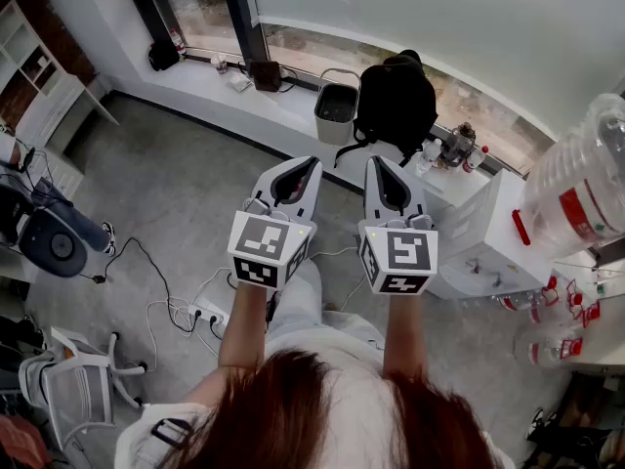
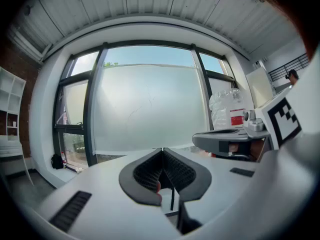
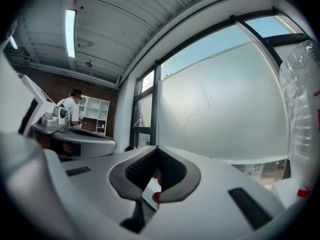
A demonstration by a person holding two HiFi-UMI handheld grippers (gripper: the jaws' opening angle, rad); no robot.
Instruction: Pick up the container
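**Inspector:** State of the tools?

**Operator:** My left hand-held gripper (image 1: 296, 167) and my right hand-held gripper (image 1: 384, 167) are both clenched tip to tip, with nothing between them. I hold them level, side by side, facing the frosted window (image 2: 150, 109).

**Inspector:** And the container?

**Operator:** The large clear plastic jug with a red label (image 1: 576, 179) stands far to my right, by the white counter (image 1: 469, 213), well apart from both tools.

**Inspector:** Risks?

**Operator:** Three, in my judgement. Clenched jaws would only shove it, so they must open first. Its wide, rounded, thin wall may slip from the jaws or buckle. And the grey bin (image 1: 336, 113) on the sill could be mistaken for the target.
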